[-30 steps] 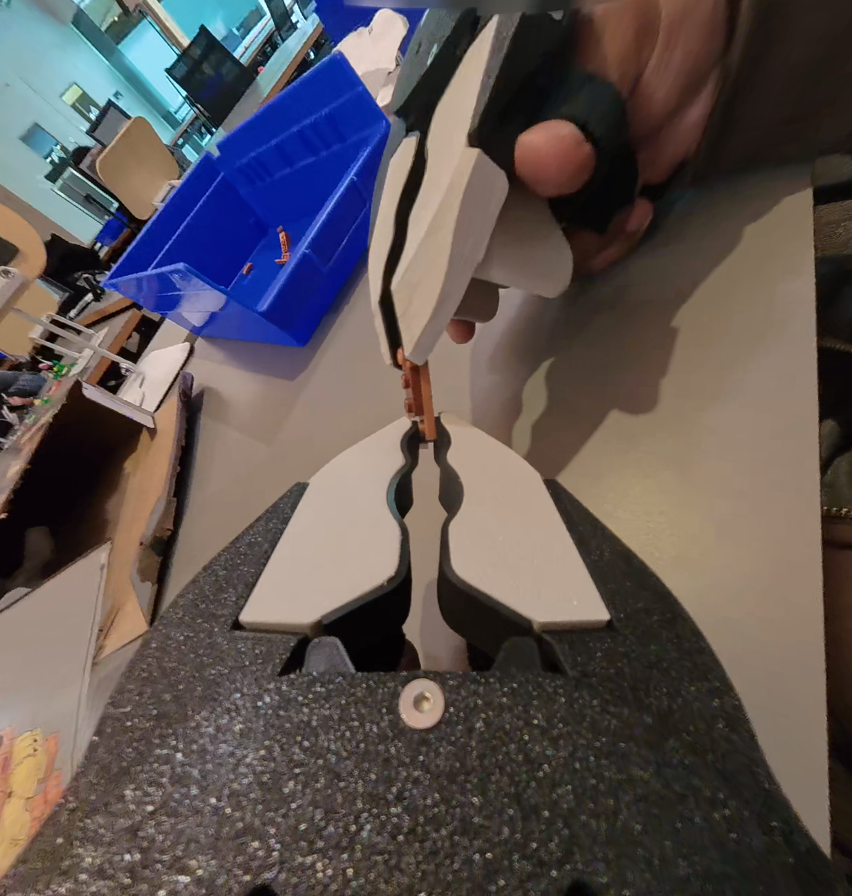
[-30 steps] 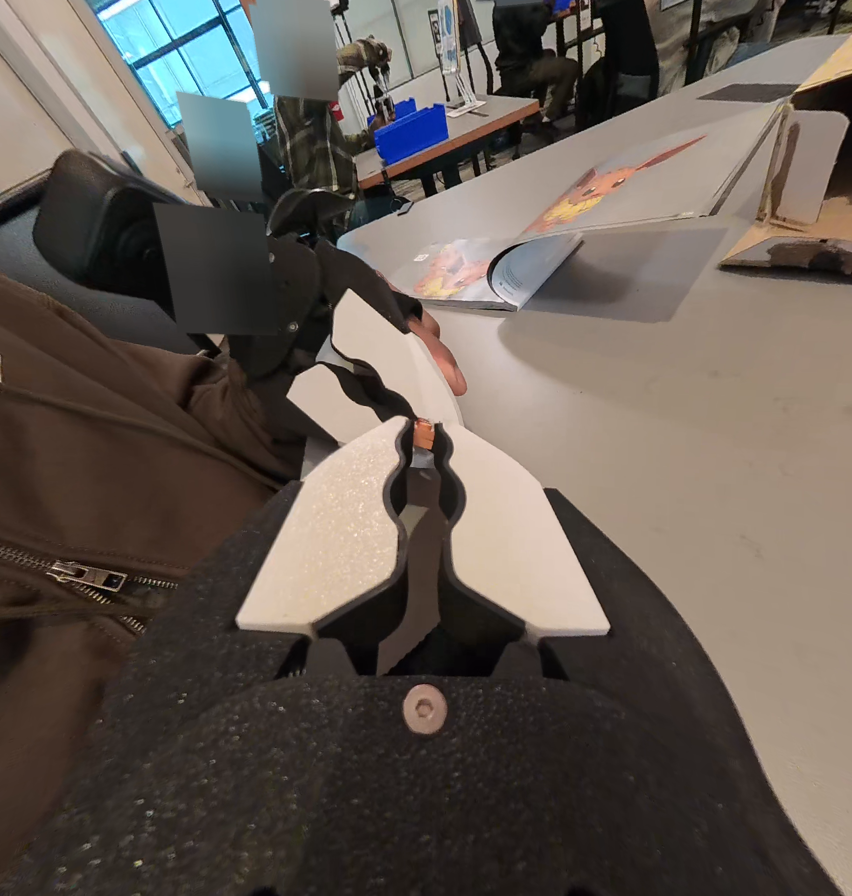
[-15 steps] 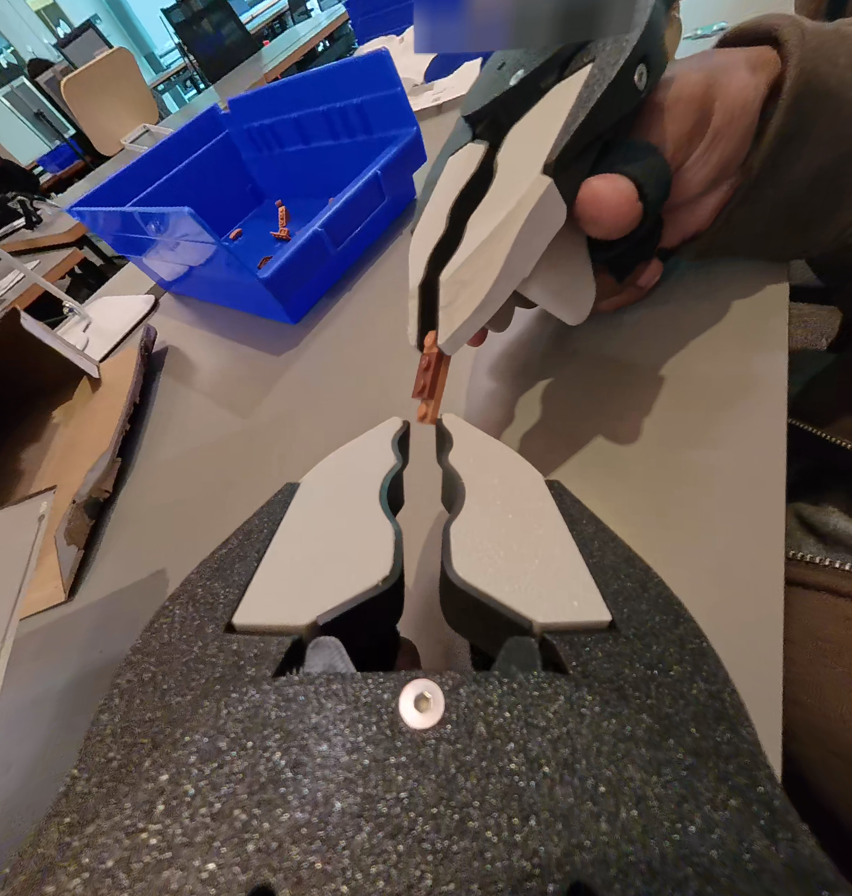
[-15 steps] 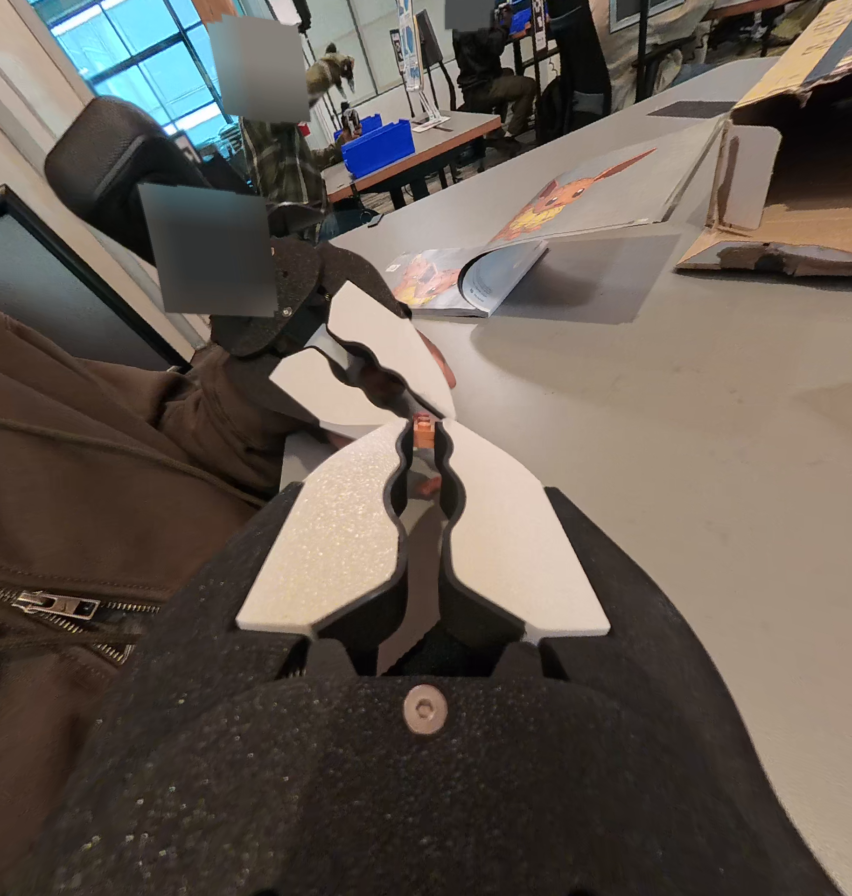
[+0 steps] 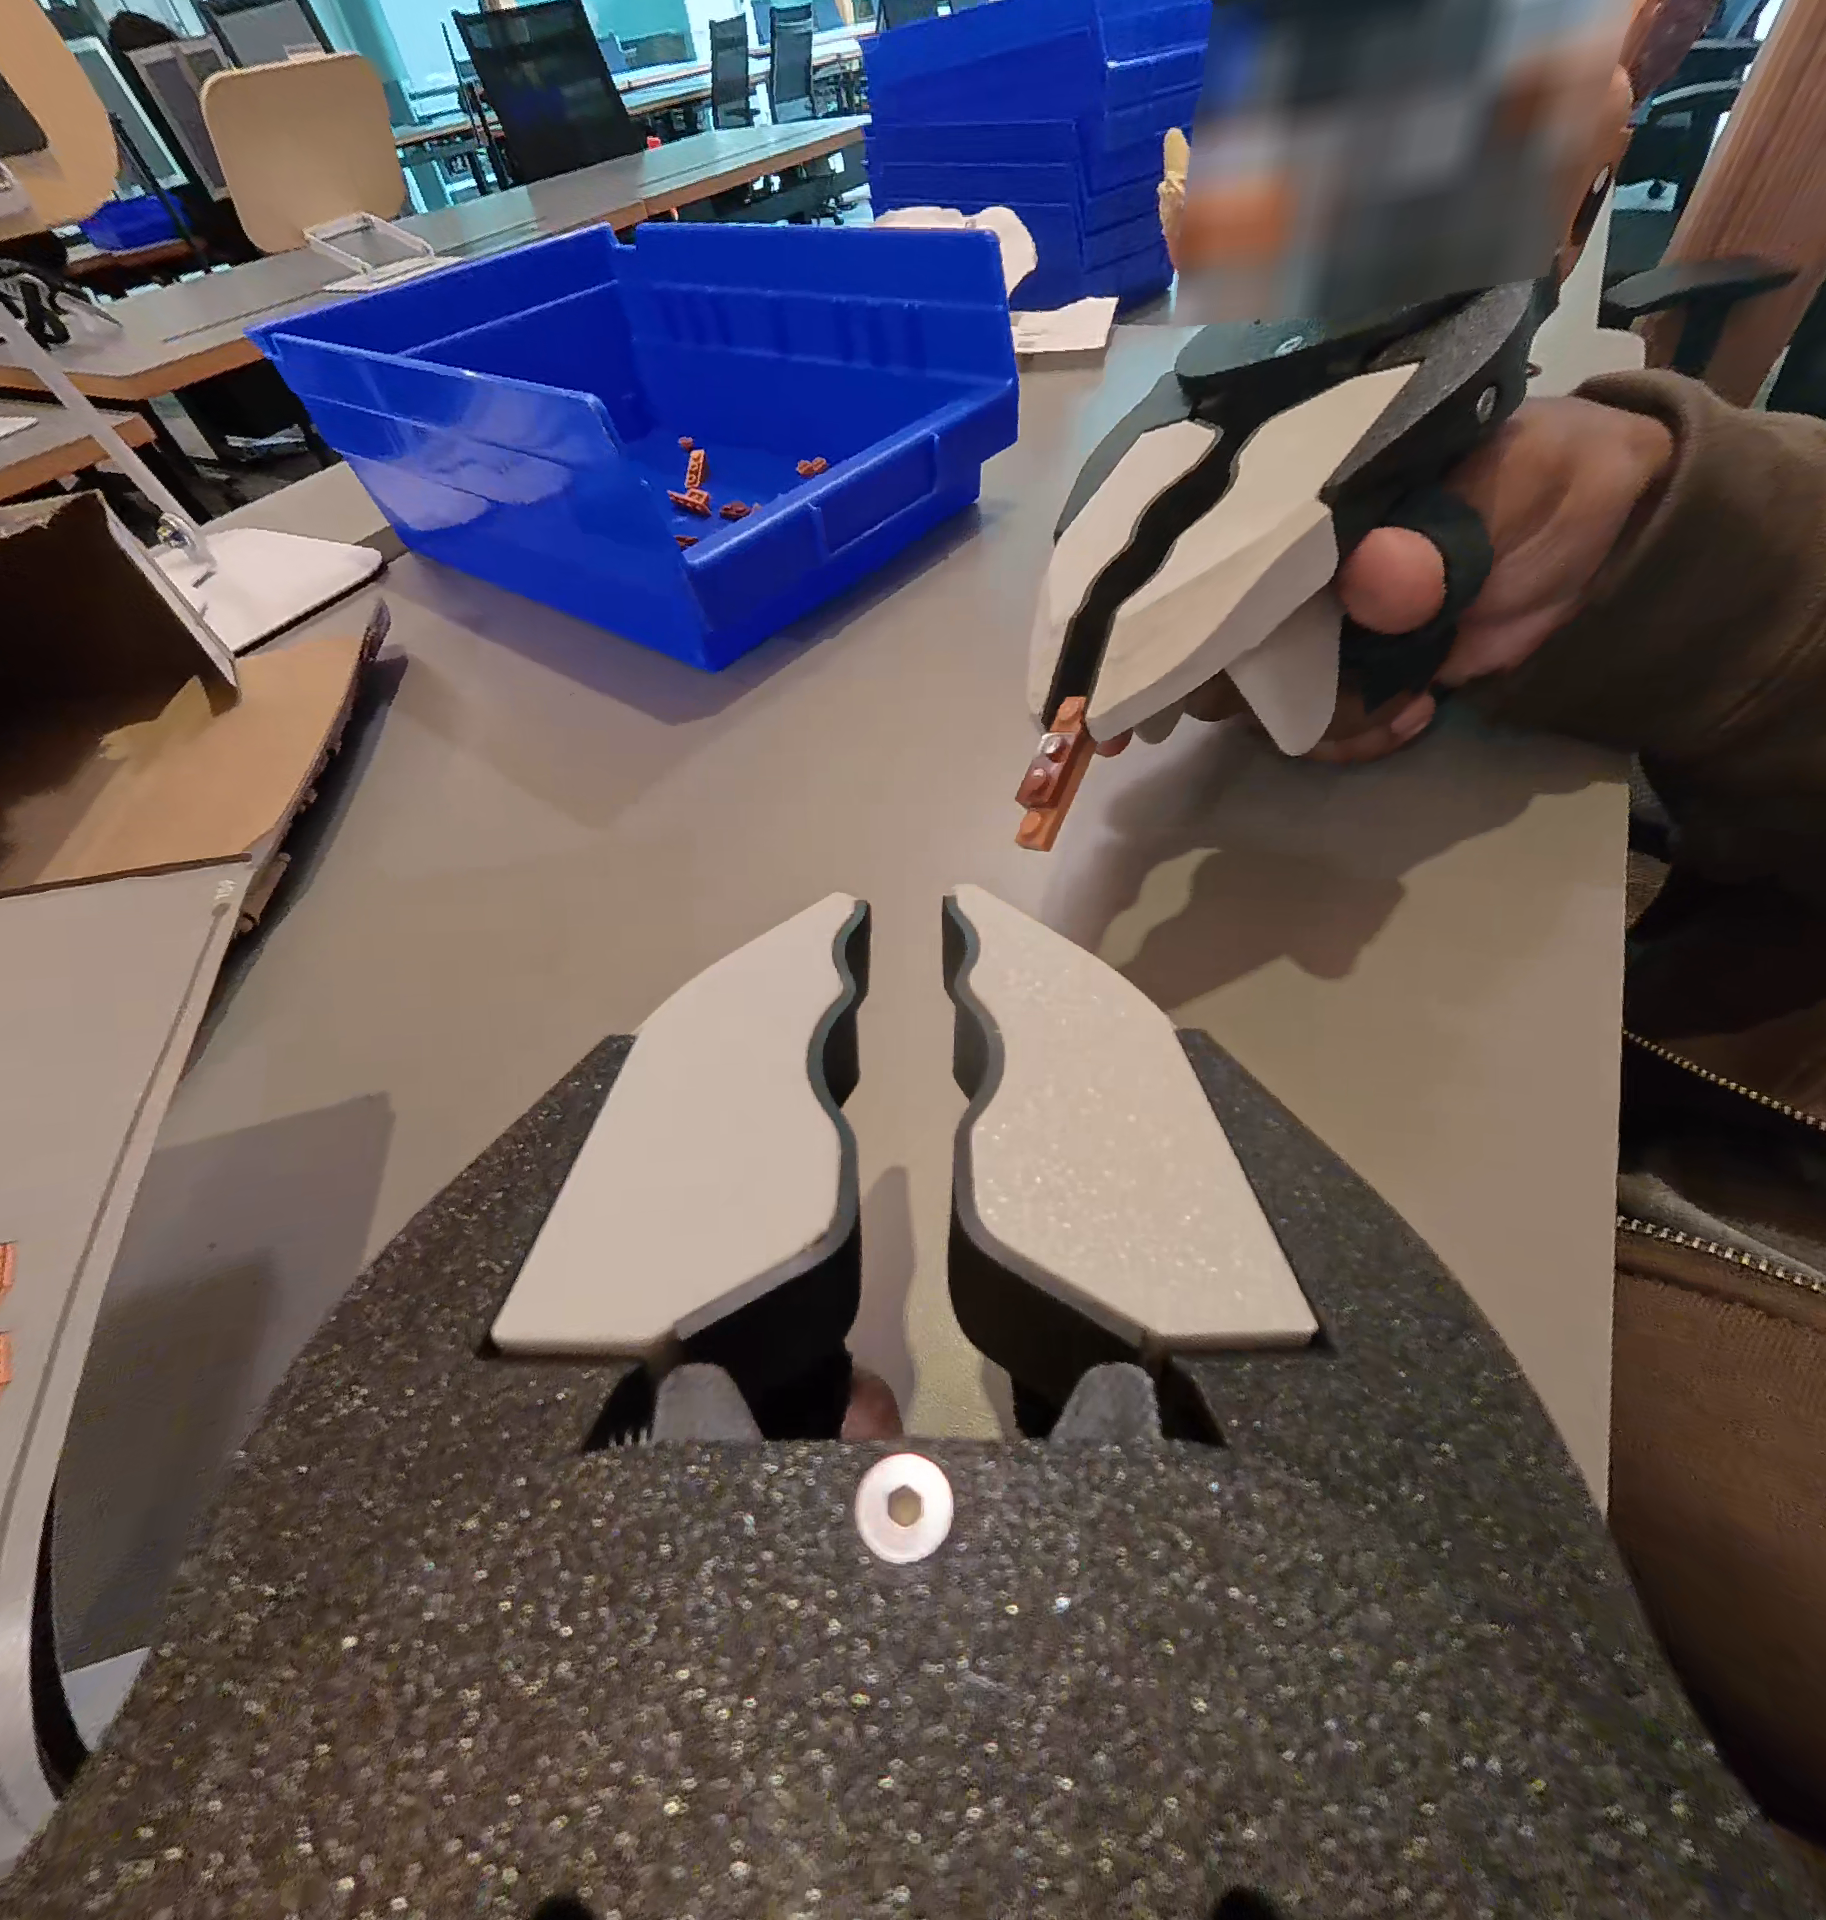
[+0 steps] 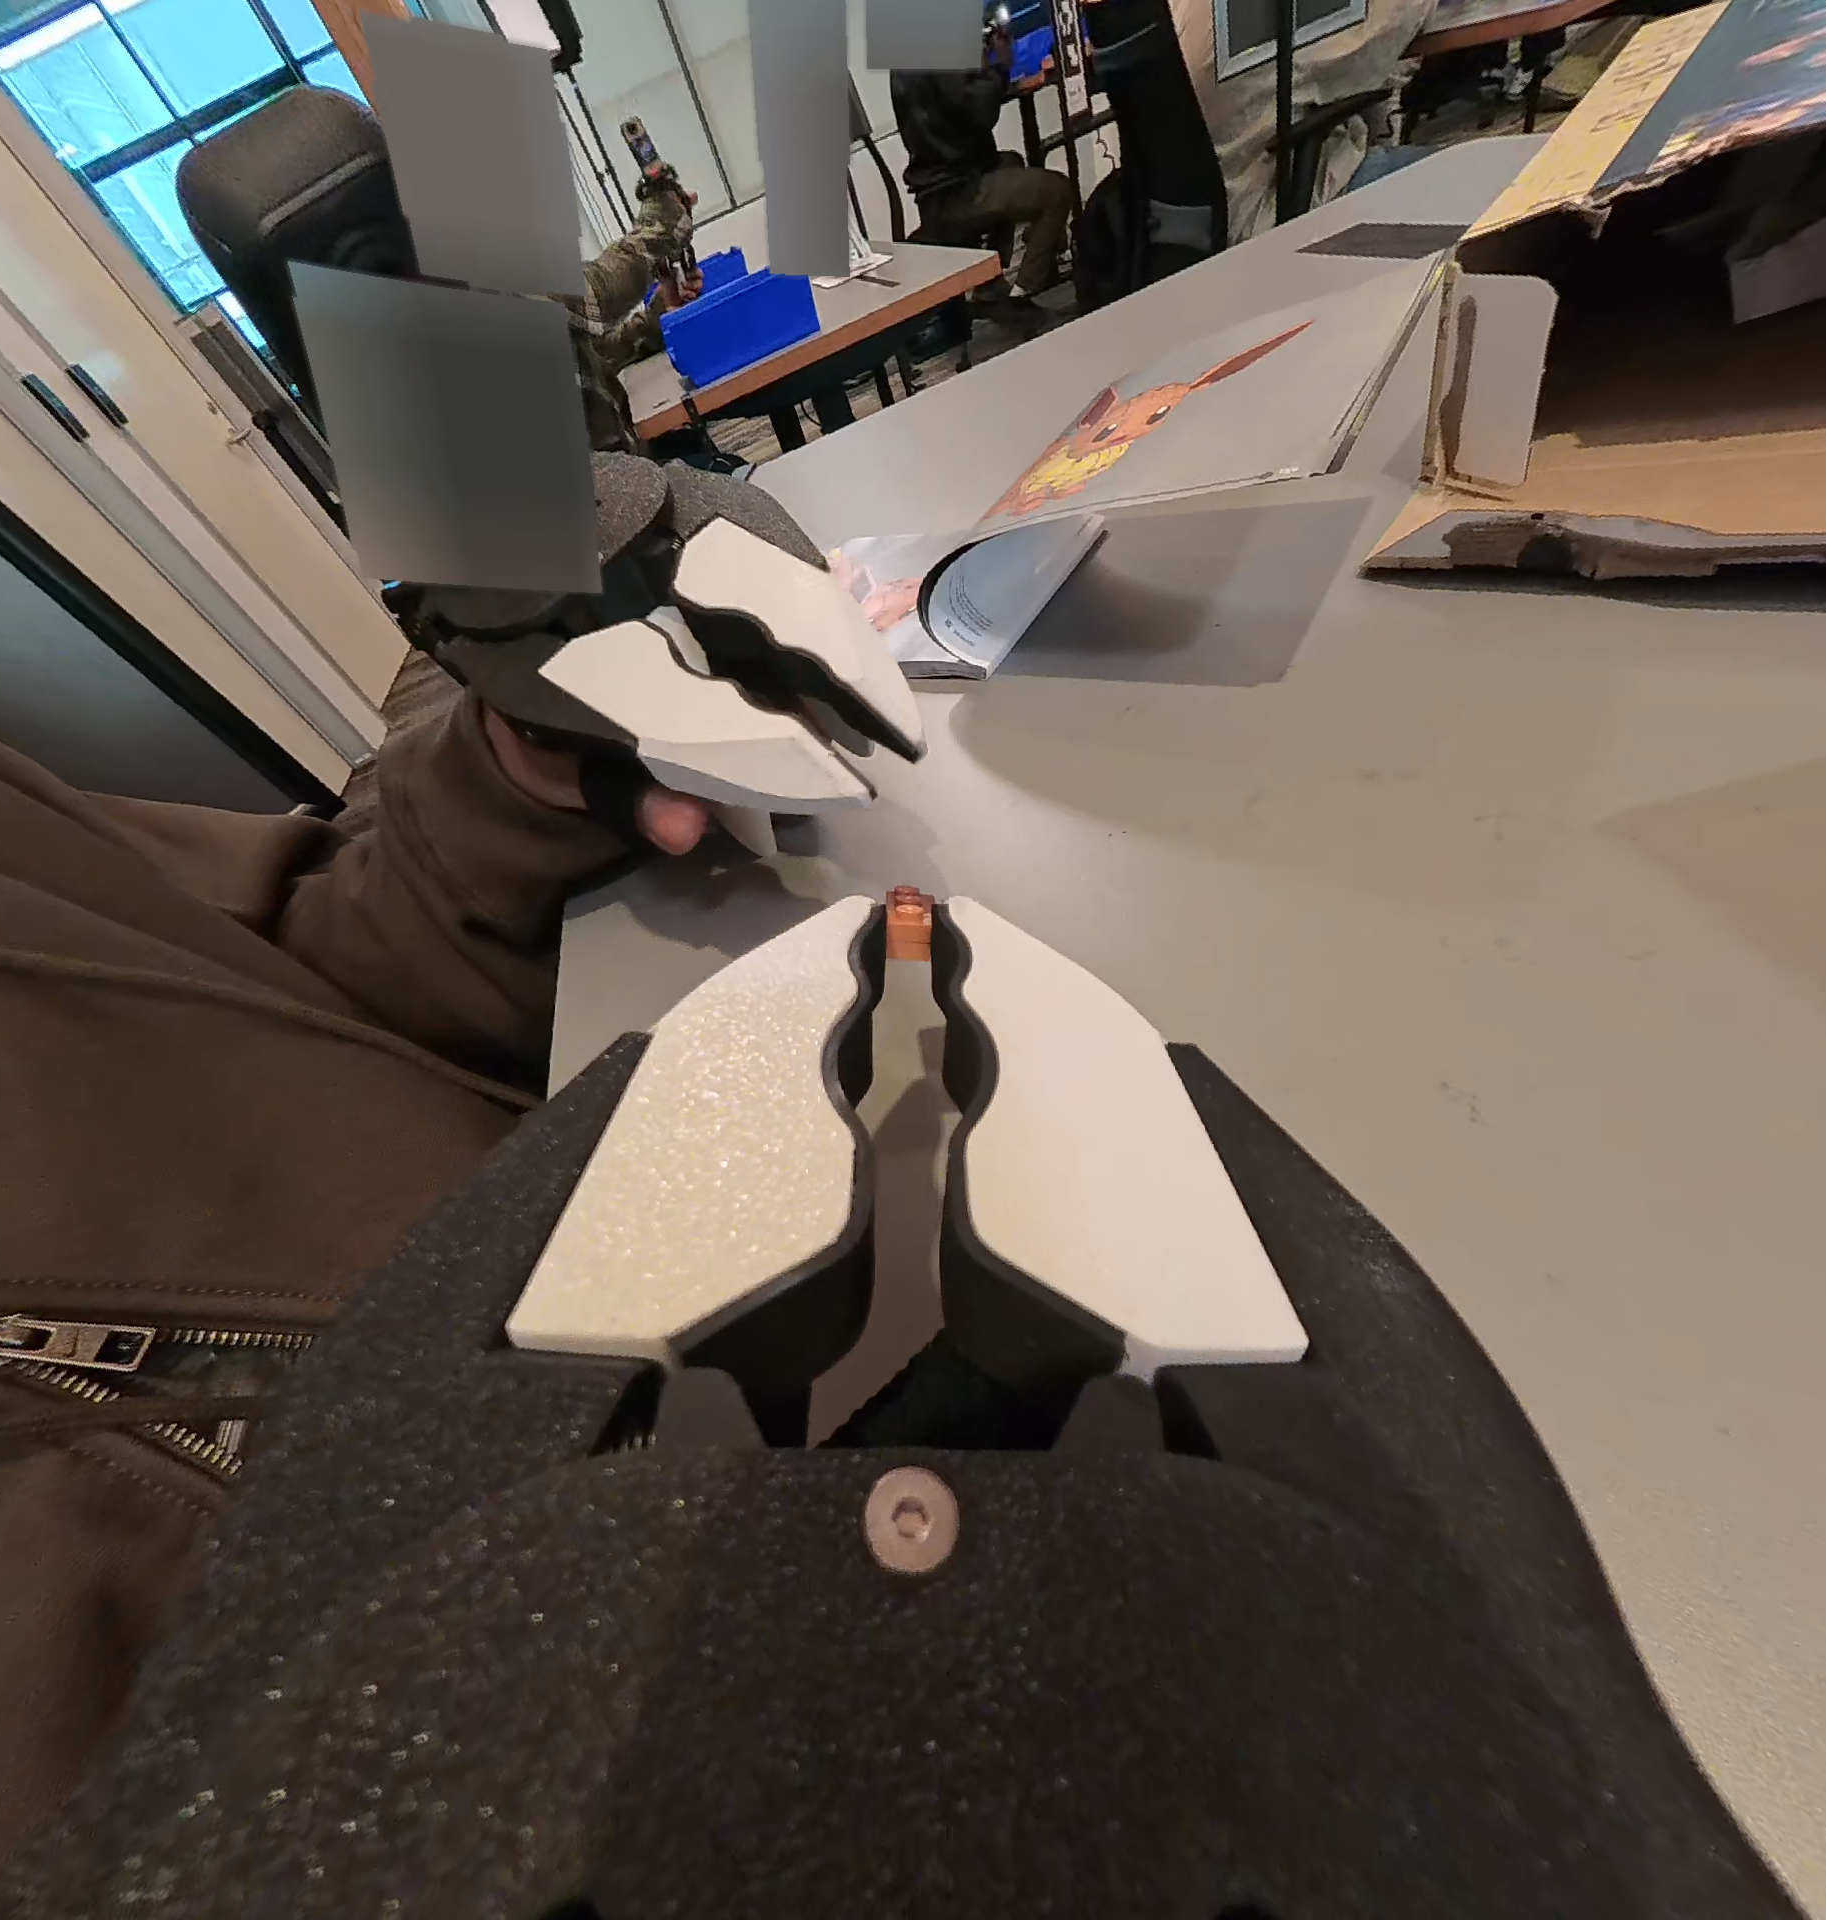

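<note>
My right gripper (image 6: 907, 914) is shut on a small brown brick piece (image 6: 907, 927), pinched at its fingertips above the grey table (image 6: 1408, 935). In the left wrist view the same gripper (image 5: 1070, 717) shows at upper right with the brown piece (image 5: 1052, 774) sticking down out of its tips. My left gripper (image 5: 906, 909) is open and empty, its tips a little below and left of that piece, not touching it. It also shows in the right wrist view (image 6: 893, 769), left of and beyond the brick, with nothing between its fingers.
A blue bin (image 5: 680, 436) with several small brown pieces stands at the back of the table. An open booklet (image 6: 1096, 488) and a torn cardboard box (image 6: 1636, 416) lie beyond. A stack of blue bins (image 5: 1023, 135) stands farther back. A brown jacket sleeve (image 5: 1740, 644) is at right. Spacing between my two grippers at the tips: around 5 cm.
My left gripper let go of the brown piece's lower end, opened and drew back. The right gripper moved up and right with the piece still in its tips.
</note>
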{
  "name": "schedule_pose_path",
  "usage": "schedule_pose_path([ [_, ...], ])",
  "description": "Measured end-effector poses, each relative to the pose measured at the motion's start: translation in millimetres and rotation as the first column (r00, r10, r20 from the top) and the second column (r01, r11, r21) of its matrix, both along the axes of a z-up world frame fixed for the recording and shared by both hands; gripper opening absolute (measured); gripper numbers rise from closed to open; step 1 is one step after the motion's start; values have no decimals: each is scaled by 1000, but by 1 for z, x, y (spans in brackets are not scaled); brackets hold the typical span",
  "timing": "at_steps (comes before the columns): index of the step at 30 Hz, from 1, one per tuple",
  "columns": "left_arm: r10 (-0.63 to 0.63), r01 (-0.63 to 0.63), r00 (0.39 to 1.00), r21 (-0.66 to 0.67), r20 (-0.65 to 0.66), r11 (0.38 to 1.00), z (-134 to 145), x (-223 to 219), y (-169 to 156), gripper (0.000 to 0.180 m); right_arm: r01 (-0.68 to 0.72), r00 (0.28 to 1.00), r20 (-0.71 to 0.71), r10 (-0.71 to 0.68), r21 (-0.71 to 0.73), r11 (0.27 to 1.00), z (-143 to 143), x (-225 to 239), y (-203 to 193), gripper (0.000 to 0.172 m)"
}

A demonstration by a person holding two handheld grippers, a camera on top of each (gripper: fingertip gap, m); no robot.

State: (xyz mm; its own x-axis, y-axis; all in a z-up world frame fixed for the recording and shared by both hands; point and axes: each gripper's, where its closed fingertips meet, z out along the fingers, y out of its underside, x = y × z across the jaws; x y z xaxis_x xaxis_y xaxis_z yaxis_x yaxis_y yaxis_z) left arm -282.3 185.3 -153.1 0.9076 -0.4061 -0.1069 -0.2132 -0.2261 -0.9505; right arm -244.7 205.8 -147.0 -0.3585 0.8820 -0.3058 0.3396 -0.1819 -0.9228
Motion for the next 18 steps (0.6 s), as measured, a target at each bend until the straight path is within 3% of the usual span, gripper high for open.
schedule_pose_path([
  [9, -72, 71, 997, -41, -13, 997, -6, 15, -3, 16, -26, 999, -38, 28, 41, 999, 4, 2, -6, 8],
  [18, -237, 248, 931, -4, 277, 969, 16, 43, -12, 19, -82, 966, -226, 127, 196, 977, 23, 8, -33, 8],
])
